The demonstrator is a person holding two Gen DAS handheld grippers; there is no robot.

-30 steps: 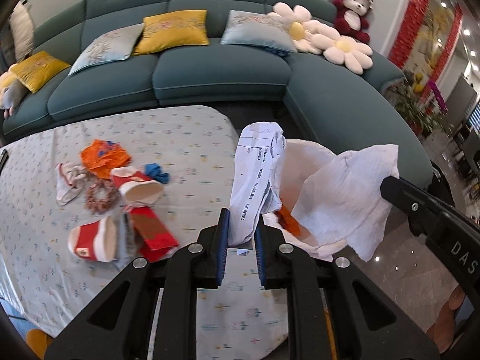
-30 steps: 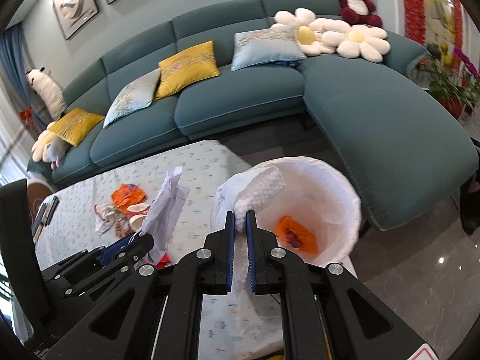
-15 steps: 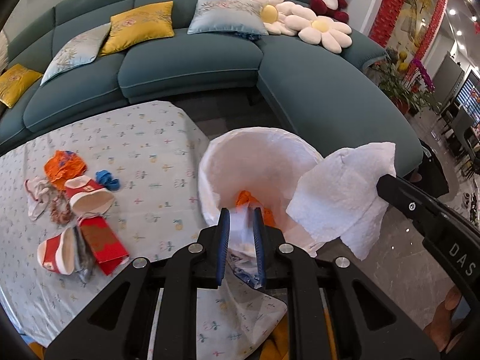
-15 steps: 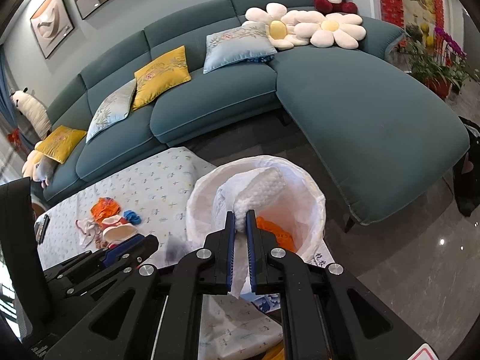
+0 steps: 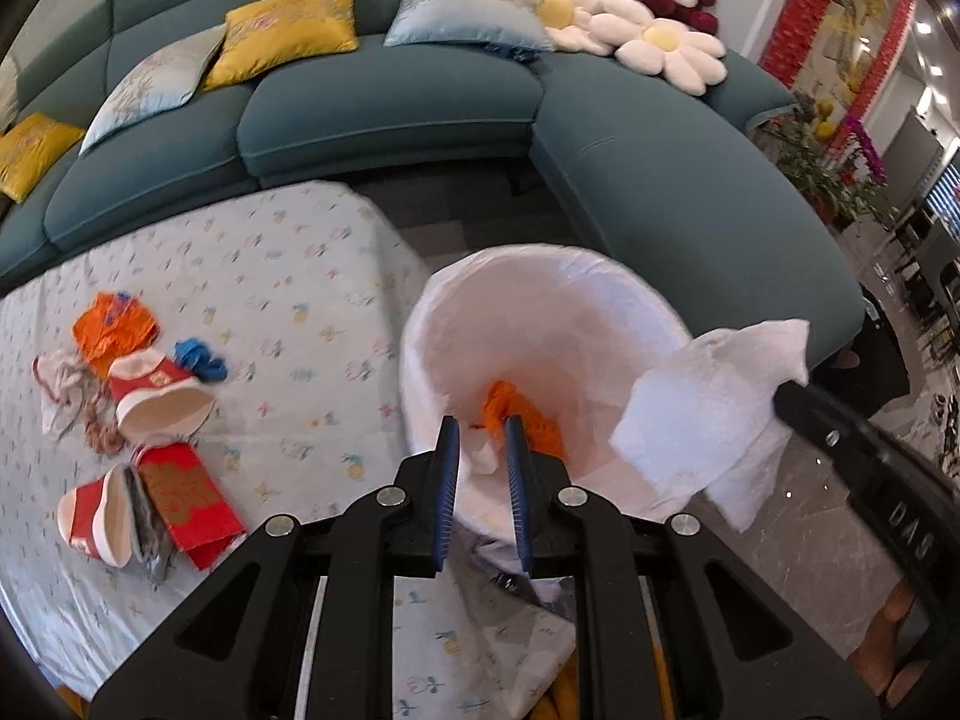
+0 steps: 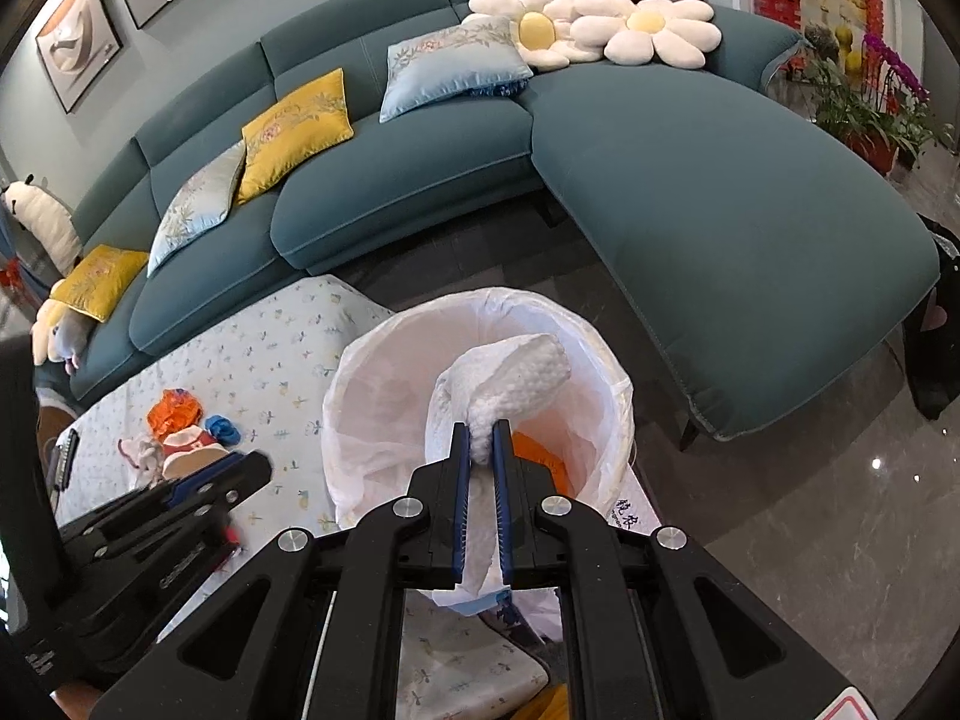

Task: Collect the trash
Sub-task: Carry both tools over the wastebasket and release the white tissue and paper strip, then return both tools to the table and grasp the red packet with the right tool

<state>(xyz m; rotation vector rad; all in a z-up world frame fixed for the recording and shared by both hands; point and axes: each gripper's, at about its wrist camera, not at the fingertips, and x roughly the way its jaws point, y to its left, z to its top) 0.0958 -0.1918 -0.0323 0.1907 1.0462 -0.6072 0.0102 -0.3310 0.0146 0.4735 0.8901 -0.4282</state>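
Note:
A bin with a white liner stands beside the table, an orange wrapper lying in its bottom. My left gripper hangs over the bin's near rim, shut on a white printed paper that droops below the jaws. From the right comes my right gripper, shut on a crumpled white paper towel. In the right wrist view the right gripper pinches that paper towel directly above the bin's opening, with the left gripper low at the left.
On the table's floral cloth lie two red paper cups, a red packet, an orange wrapper and a blue scrap. A teal sofa wraps behind. Glossy floor lies to the right.
Both grippers came forward and lower over the bin. The paper in the left gripper, upright before, has flopped down under the jaws. The towel stays pinched.

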